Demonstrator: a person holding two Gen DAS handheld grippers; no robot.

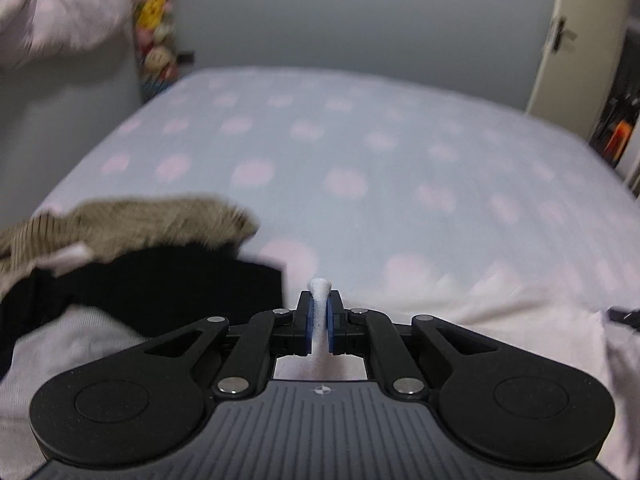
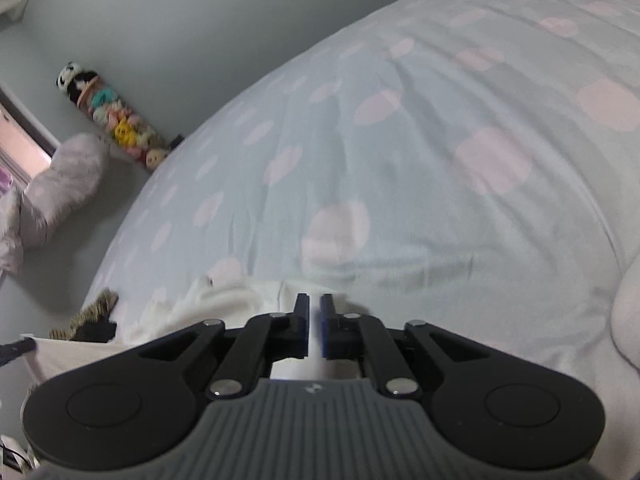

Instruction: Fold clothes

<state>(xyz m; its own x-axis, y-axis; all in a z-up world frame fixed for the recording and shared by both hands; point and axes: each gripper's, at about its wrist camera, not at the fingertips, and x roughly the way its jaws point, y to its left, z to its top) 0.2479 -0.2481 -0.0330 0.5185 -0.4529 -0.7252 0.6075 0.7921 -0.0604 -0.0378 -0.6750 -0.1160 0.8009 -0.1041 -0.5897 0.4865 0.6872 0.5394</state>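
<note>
My left gripper (image 1: 319, 312) is shut on a bunched fold of a white garment (image 1: 319, 292), which spreads below and to the right over the bed. A black garment (image 1: 168, 284) with a brown fur trim (image 1: 152, 220) lies just left of it. My right gripper (image 2: 314, 320) is nearly shut with white fabric (image 2: 240, 300) between and under its fingers; whether the pads pinch it is unclear. The black and fur garment also shows in the right wrist view (image 2: 94, 320), at the left.
The bed (image 1: 360, 152) has a pale blue sheet with pink dots. A column of plush toys (image 1: 156, 32) stands against the wall at the far left corner. A pink pillow (image 1: 60, 16) is at the upper left. A door (image 1: 568, 40) is at the right.
</note>
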